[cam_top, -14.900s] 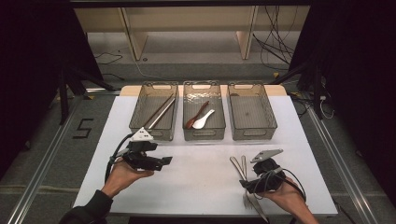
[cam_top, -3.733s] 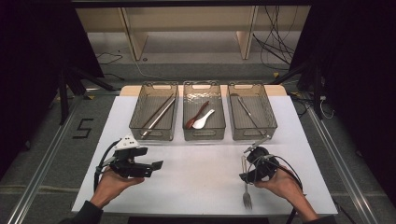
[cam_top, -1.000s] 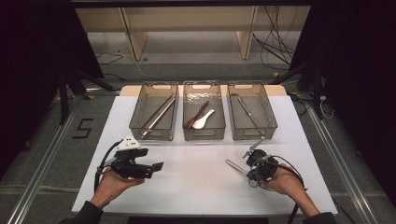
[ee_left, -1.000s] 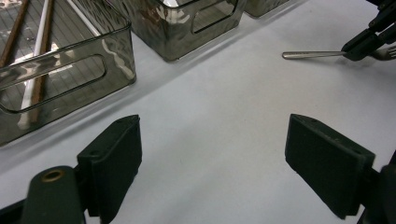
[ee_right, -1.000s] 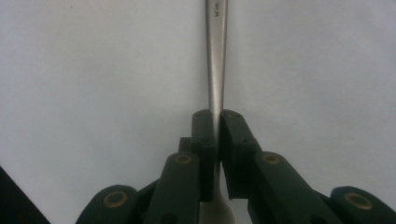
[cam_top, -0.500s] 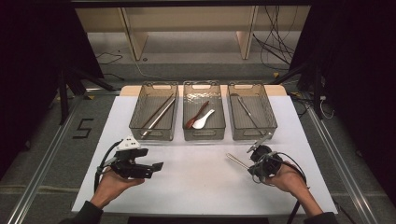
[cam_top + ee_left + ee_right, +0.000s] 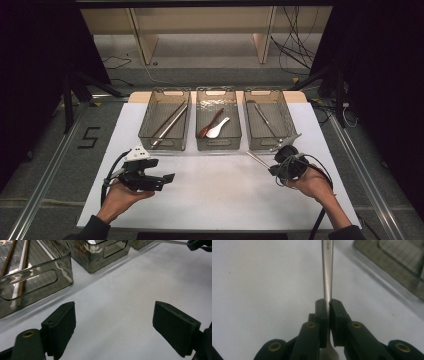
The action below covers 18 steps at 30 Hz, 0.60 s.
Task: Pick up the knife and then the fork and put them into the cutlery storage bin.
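Bins: three bins (image 7: 218, 142) beyond both grippers.
Right gripper (image 7: 328, 305): lifted, jaws clamped on one fork (image 7: 327, 272).
Left gripper (image 7: 122, 325): low, jaws wide, empty.

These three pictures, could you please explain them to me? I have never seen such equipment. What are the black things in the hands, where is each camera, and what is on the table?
No robot arm here: a person holds one hand-held tool in each hand. The high view looks down from above the white table. The other two pictures come from small cameras riding on each tool, looking along its two black jaws.

On the table stand three clear bins in a row. The left bin holds chopsticks, the middle bin a brown spoon and a white spoon, the right bin a metal utensil.

The left tool is open and empty above the table. The right tool is shut on a metal fork, held by its handle above the table, near the right bin.
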Each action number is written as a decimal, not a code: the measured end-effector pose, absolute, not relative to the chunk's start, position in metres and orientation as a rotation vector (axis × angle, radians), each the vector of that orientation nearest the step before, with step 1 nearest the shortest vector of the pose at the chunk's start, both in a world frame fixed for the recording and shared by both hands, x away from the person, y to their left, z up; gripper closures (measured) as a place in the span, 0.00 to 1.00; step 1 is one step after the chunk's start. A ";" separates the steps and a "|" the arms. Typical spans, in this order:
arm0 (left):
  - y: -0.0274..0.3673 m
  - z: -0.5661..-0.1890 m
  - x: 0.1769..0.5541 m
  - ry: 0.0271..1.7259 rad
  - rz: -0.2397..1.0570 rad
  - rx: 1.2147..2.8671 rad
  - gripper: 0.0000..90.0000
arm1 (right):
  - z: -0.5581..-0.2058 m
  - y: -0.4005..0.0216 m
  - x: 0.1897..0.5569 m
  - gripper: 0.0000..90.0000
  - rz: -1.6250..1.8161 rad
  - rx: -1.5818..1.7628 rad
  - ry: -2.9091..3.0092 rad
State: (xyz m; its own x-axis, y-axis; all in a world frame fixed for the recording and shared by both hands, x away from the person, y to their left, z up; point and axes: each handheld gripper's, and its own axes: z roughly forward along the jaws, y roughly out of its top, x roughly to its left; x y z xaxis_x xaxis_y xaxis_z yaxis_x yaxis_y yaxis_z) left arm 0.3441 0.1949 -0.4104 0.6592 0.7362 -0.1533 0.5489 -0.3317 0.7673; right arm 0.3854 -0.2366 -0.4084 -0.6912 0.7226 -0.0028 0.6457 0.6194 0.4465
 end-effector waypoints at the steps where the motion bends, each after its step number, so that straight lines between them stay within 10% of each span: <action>1: 0.195 -0.410 0.344 0.997 0.279 2.026 0.20 | -0.406 -0.237 0.387 0.95 0.635 1.127 2.651; 18: 0.196 -0.411 0.344 0.997 0.286 2.021 0.20 | -0.377 -0.254 0.425 0.95 0.726 1.203 2.518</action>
